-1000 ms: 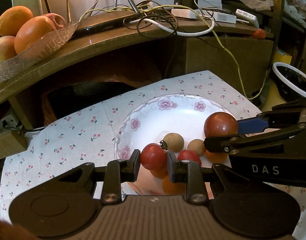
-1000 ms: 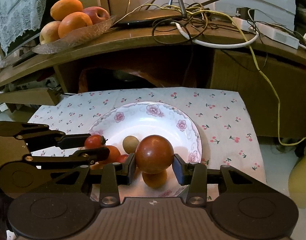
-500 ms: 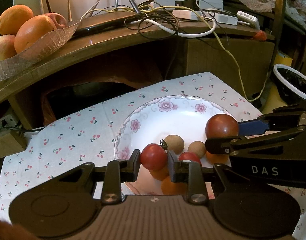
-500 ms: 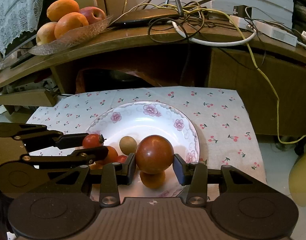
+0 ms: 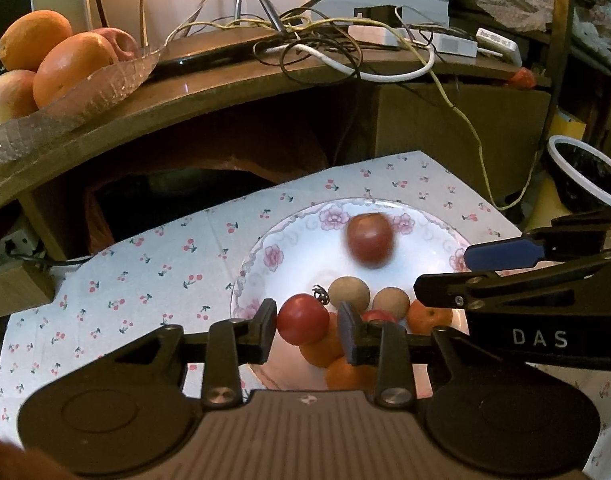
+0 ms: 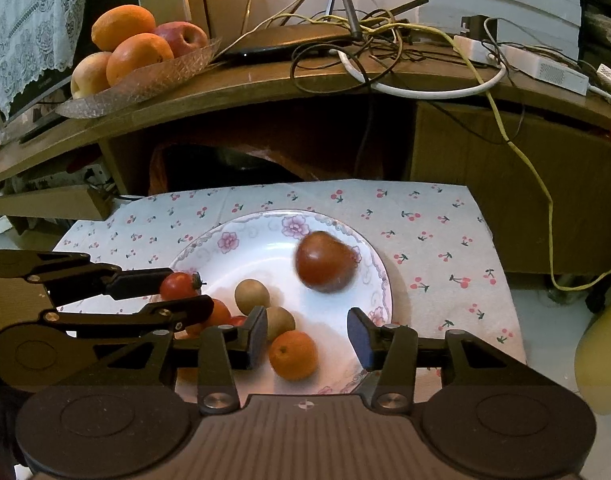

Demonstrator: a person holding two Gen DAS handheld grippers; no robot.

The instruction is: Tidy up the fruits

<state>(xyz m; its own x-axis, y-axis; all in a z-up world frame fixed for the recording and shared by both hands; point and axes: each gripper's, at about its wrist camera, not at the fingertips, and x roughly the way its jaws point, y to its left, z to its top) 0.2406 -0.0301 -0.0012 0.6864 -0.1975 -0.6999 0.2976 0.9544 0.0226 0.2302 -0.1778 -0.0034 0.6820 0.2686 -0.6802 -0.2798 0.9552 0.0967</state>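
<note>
While left gripper (image 5: 307, 322) jaws pinch tomato (image 5: 302, 319), right gripper (image 6: 305, 334) jaws spread (dark fruit (image 6: 325, 267) blurred)

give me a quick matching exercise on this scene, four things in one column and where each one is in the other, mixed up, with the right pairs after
Things:
1. small red tomato
2. big dark red fruit
3. mandarin
4. glass fruit dish

Places or states:
A. blurred, free, over the far part of the plate
B. on the wooden shelf, holding oranges and apples
C. gripped in the left claw
D. on the plate, between the open fingers of the right claw

Pairs: 1-C, 2-A, 3-D, 4-B
</note>
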